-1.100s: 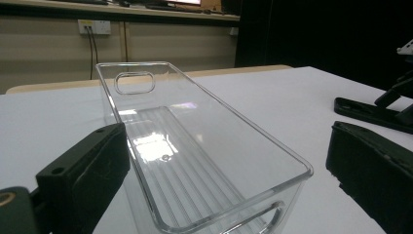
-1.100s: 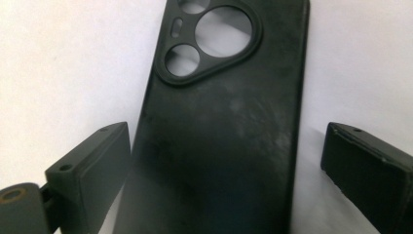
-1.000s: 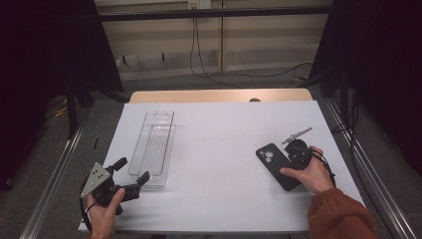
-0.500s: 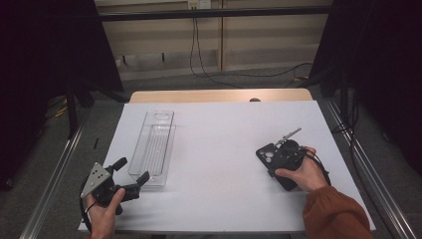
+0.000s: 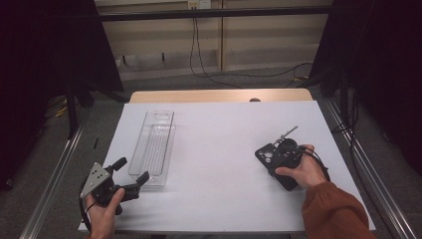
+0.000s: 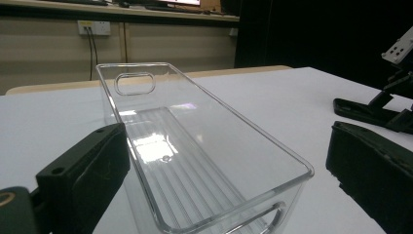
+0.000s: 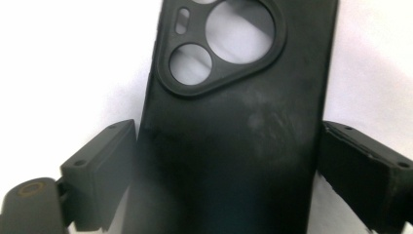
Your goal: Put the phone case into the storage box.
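Note:
A black phone case (image 5: pixel 268 158) lies flat on the white table (image 5: pixel 219 144) at the right, camera cutout facing up. My right gripper (image 5: pixel 282 152), held in a hand, sits over it. In the right gripper view the case (image 7: pixel 234 112) lies between the jaws of that gripper (image 7: pixel 229 161), which stand open at about the case's width, close to both long edges. At the table's near left corner my left gripper (image 5: pixel 133 169) is open and holds nothing. In its own view that gripper (image 6: pixel 226 131) faces the short end of a clear plastic tray (image 6: pixel 195 146).
The clear tray (image 5: pixel 154 142) lies lengthwise on the left half of the table and is empty. Metal rails (image 5: pixel 54 179) run along both sides of the table. A wooden board (image 5: pixel 219 95) borders the far edge. Cables hang on the back wall.
My right gripper has moved left, from beside the phone case to over it, so its jaws now straddle the case. The left gripper and the tray have not moved.

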A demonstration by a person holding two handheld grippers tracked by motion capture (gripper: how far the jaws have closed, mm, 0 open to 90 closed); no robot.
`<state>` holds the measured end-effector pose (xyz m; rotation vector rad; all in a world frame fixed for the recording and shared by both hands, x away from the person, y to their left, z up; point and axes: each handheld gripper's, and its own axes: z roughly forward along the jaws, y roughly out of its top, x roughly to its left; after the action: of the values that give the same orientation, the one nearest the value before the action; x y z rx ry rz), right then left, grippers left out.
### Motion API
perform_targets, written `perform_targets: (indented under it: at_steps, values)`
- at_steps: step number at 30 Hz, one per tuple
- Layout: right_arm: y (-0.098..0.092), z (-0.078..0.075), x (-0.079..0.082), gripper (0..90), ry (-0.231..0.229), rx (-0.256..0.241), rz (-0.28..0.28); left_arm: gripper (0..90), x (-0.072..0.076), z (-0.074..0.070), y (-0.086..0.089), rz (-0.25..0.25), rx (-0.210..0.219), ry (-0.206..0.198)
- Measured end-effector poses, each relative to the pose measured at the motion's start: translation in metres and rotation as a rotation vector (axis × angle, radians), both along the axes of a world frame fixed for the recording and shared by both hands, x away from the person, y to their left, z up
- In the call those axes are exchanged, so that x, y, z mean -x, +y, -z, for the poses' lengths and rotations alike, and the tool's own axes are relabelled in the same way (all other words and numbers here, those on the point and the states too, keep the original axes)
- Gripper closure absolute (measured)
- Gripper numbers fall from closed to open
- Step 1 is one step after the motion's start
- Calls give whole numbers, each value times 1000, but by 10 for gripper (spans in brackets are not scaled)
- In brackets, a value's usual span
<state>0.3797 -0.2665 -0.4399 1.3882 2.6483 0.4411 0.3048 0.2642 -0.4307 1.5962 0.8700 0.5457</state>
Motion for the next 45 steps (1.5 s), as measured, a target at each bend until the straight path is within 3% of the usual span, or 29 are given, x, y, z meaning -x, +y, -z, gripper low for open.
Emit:
perform_targets:
  at_steps: [15, 23, 32, 40, 45]
  values:
    - [-3, -4, 1, 153, 2, -2, -21, 22, -1, 0, 0, -4, -3, 6]
    - [-8, -13, 4, 153, -30, -54, 4, 22, -1, 0, 0, -1, -5, 4]
    - [-12, -21, 10, 152, -86, -126, -4, 22, -1, 0, 0, 1, -4, 4]
    - [-15, -28, 15, 151, -177, -196, -23, 22, -1, 0, 0, 3, -1, 4]
    - [-20, -30, 18, 151, -245, -223, 18, 22, -1, 0, 0, 1, 2, 5]
